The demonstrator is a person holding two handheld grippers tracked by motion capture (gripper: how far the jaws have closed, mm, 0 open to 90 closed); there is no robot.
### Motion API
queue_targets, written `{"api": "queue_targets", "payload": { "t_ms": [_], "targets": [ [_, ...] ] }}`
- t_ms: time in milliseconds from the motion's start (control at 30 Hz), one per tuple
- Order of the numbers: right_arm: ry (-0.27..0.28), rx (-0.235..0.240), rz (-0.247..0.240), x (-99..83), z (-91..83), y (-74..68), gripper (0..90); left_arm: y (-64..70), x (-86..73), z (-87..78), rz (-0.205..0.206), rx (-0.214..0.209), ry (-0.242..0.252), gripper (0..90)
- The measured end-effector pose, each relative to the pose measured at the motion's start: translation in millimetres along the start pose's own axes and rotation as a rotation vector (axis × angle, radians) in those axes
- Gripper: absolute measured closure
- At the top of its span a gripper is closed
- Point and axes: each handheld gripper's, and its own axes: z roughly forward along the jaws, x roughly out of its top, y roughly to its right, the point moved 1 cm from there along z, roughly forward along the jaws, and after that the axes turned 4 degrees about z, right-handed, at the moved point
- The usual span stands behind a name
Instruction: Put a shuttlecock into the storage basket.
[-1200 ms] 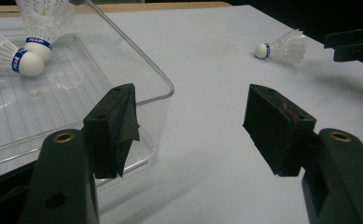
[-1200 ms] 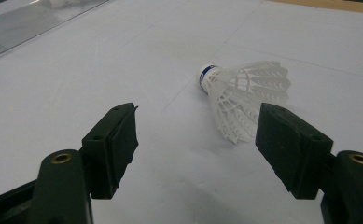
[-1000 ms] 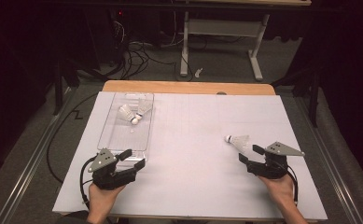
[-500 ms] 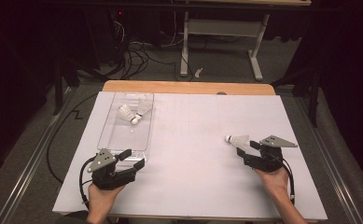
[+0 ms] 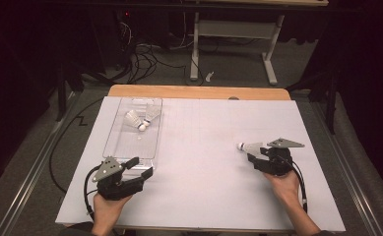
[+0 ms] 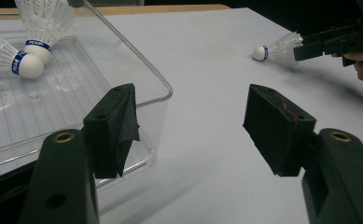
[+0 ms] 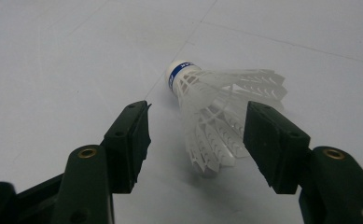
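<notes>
Right gripper [image 7: 195, 135] spread wide around shuttlecock [image 7: 221, 112], skirt between jaws, not clamped. Left gripper [image 6: 191, 121] wide apart, empty, beside tray [image 6: 123, 60].

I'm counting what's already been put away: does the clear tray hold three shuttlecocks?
No, the clear tray holds two shuttlecocks; a third shuttlecock lies on the table between the open jaws of the right gripper.

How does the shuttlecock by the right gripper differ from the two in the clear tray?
The lone shuttlecock lies on the bare table sheet; the tray pair sits inside the clear tray. The lone one lies between the right gripper's open jaws; the pair has no gripper around it. All are white with blue bands.
</notes>
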Motion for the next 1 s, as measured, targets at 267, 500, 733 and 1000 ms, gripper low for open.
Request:
{"api": "queue_targets", "payload": {
  "t_ms": [267, 500, 733, 1000],
  "targets": [
    [-0.068, 0.004, 0.001, 5.8, 7.6, 0.2, 50.1, 0.2, 0.0, -0.1, 0.000, 0.001, 0.002, 35.5],
    [-0.114, -0.003, -0.006, 8.0, 11.5, 0.9, 58.7, 0.0, -0.2, 0.0, -0.004, 0.000, 0.001, 35.5],
    [-0.154, -0.029, -0.038, 14.6, 13.7, -2.0, 65.2, 0.7, -0.1, 0.6, 0.007, 0.001, -0.005, 35.5],
    [-0.193, -0.031, -0.052, 16.3, 15.9, -0.1, 73.3, -0.1, -0.2, 1.2, 0.003, -0.001, -0.006, 35.5]
  ]
}}
